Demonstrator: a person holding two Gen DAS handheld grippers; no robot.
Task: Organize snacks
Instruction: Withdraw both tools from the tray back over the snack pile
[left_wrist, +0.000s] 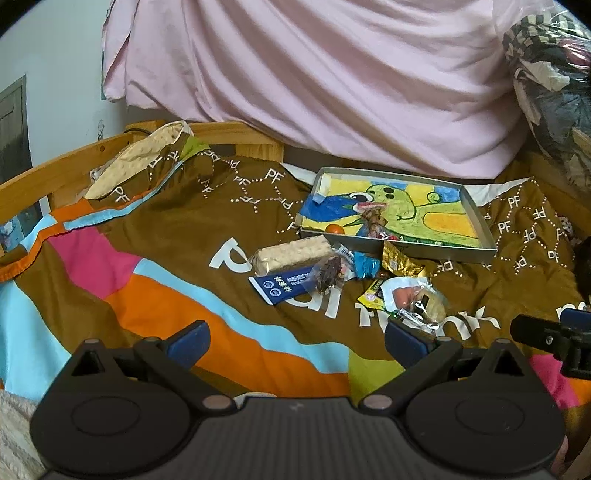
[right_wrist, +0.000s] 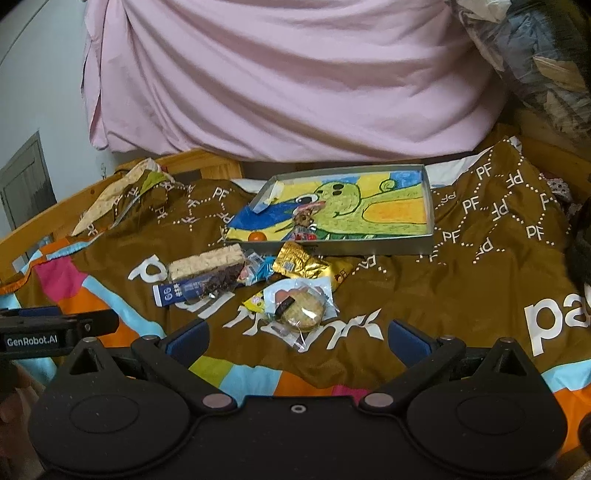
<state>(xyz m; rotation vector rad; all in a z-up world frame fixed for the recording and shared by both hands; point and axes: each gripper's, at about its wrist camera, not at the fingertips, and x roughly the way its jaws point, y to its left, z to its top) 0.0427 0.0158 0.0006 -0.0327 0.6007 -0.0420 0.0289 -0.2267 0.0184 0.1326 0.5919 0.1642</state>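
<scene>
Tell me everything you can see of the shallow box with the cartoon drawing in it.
The shallow box is a low, grey, rectangular tray, probably card or tin. Its floor is lined with a crayon-like drawing of a green cartoon creature on blue, yellow and orange. It lies open and flat on the brown patterned blanket, beyond the snack pile. Inside, near its front edge, sit a small orange round sweet and a wrapped brown snack. A gold packet lies against its front wall. Neither tongs touch it.

Print on gold packet and blue sachet too small to read. Dark snack in clear wrap partly covering blue sachet; contents unclear. Left gripper cut off by right view's left edge; right gripper clipped at left view's right edge.
</scene>
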